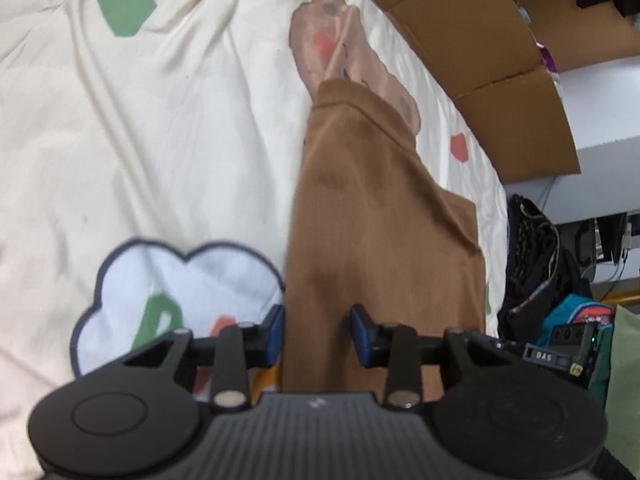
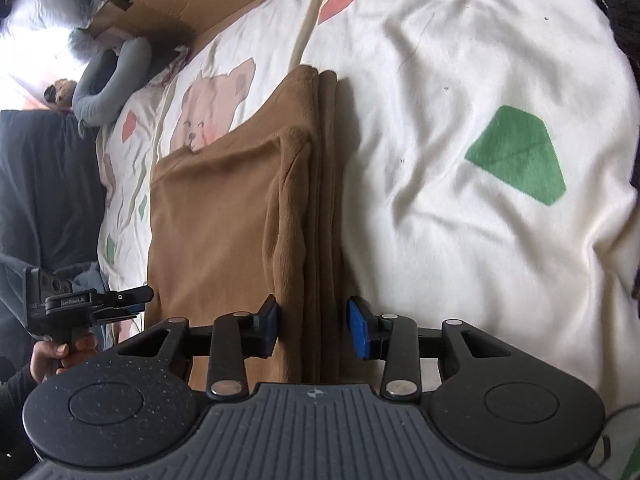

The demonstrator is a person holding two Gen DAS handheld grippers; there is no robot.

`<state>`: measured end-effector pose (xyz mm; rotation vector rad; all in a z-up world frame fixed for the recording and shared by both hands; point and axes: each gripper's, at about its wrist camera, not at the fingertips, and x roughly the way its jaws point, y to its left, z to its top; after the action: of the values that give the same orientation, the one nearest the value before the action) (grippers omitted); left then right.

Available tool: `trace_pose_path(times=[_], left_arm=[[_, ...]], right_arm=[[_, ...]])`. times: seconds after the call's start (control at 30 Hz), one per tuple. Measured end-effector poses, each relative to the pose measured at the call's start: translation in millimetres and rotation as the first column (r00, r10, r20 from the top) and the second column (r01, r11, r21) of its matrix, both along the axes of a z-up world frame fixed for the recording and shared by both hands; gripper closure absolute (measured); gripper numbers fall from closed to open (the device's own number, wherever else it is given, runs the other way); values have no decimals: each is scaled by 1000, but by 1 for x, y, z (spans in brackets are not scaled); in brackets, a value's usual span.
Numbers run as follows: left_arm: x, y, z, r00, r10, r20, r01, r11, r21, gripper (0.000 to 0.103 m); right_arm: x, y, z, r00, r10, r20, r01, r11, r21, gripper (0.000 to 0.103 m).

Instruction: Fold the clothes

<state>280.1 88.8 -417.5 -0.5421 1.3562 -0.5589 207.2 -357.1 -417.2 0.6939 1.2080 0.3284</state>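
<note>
One cream bedsheet (image 2: pixel 460 208) with bear and colour-patch prints fills both my views, cardboard (image 1: pixel 472 40) along its far edge, and the brown garment (image 2: pixel 224 216) lies folded in a long strip on it. My left gripper (image 1: pixel 317 334) hangs partly open over the strip's near end, pads apart and clamping nothing I can see. My right gripper (image 2: pixel 312 330) straddles the stacked folded edge, blue pads (image 2: pixel 357 332) clear of the cloth.

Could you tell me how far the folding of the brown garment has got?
Done: the brown garment lies in a long, layered strip on the bedsheet. In hand: nothing; left tongs and right tongs stand open over its edges. Left: probably folding it shorter.
</note>
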Motion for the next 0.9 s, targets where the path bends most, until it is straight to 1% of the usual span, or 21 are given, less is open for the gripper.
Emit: trace_pose_path(times=[0.17, 0.4, 0.77, 0.87, 0.9], left_arm=[[12, -2, -3, 1000, 16, 18, -16, 1000, -17, 68], [32, -10, -5, 999, 8, 37, -7, 1000, -29, 68], [62, -17, -9, 997, 46, 58, -42, 997, -64, 68], [71, -19, -9, 996, 47, 73, -42, 997, -68, 71], [74, -20, -9, 996, 49, 81, -43, 997, -70, 76]], right_arm=[[12, -4, -6, 999, -29, 15, 28, 999, 21, 62], [24, -8, -15, 996, -83, 19, 81, 993, 85, 62], [46, -8, -24, 993, -115, 11, 112, 983, 145, 63], [52, -4, -24, 995, -98, 19, 95, 986, 141, 63], [53, -3, -23, 996, -89, 26, 84, 987, 134, 67]])
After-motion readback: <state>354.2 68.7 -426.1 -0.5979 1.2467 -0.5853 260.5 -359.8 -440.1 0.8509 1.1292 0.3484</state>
